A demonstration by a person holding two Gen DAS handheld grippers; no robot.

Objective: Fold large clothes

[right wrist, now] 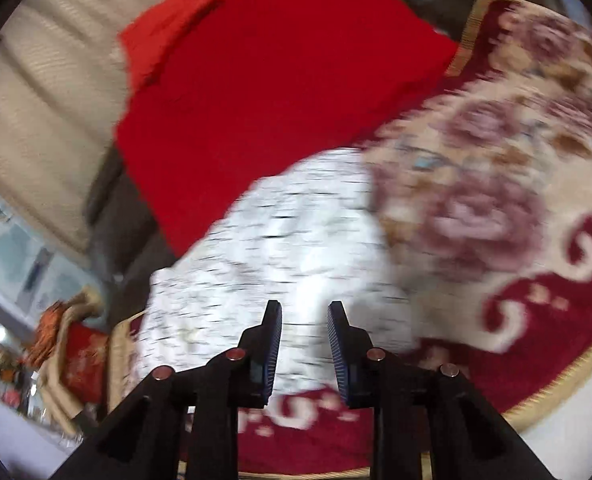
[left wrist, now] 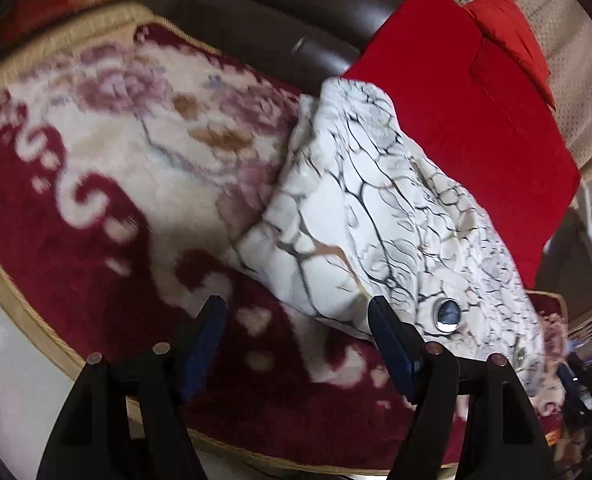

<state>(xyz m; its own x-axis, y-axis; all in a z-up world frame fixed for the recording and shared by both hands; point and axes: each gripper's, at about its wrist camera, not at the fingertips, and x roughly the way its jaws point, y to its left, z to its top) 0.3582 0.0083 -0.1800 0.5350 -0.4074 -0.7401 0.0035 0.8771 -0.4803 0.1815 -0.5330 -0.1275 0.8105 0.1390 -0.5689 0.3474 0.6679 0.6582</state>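
Progress: white patterned cloth (left wrist: 375, 216) bundled on floral blanket (left wrist: 96, 200), red garment (left wrist: 467, 120) flat at 1 o'clock | left hand-held gripper (left wrist: 296, 320) apart, empty | right hand-held gripper (right wrist: 304, 320) apart, empty | folding apparently unfinished

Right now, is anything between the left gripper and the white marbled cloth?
Nothing visible. The left gripper is open over the floral blanket, and the white marbled cloth lies just ahead, its near edge at the right finger.
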